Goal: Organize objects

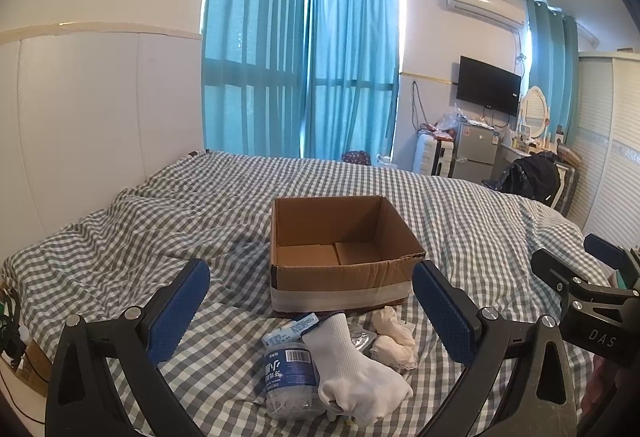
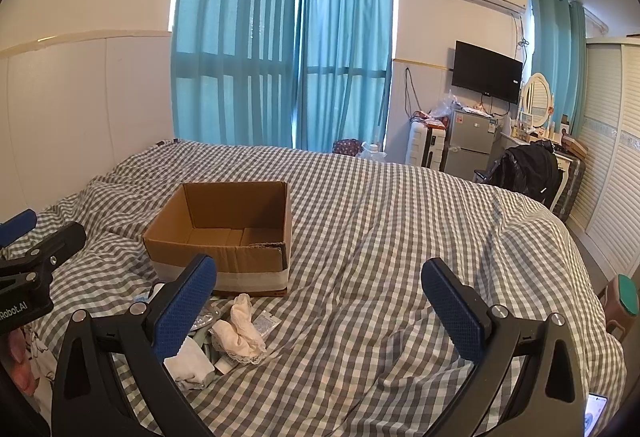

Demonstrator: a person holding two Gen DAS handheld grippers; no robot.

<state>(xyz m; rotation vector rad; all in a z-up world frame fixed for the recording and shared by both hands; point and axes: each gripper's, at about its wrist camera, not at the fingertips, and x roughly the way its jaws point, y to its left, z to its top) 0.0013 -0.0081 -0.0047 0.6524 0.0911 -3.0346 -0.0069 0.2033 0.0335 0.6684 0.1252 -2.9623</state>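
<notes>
An open, empty cardboard box (image 1: 344, 257) stands on the checked bed; it also shows in the right wrist view (image 2: 224, 237). In front of it lies a small pile: a plastic bottle with a blue label (image 1: 288, 377), a white sock (image 1: 356, 369), a small blue-and-white packet (image 1: 292, 329) and cream lace cloth (image 1: 394, 341). The cream cloth (image 2: 242, 329) and the white sock (image 2: 190, 361) also show in the right wrist view. My left gripper (image 1: 312, 309) is open and empty, hovering over the pile. My right gripper (image 2: 320, 301) is open and empty, to the right of the pile.
The grey checked bedspread (image 2: 400, 237) covers the whole bed. A white headboard wall (image 1: 100, 117) is on the left. Teal curtains (image 1: 300, 57), a small fridge (image 2: 468, 145), a suitcase, a wall television and a dressing table stand beyond the bed. A wardrobe (image 2: 612, 157) is at the right.
</notes>
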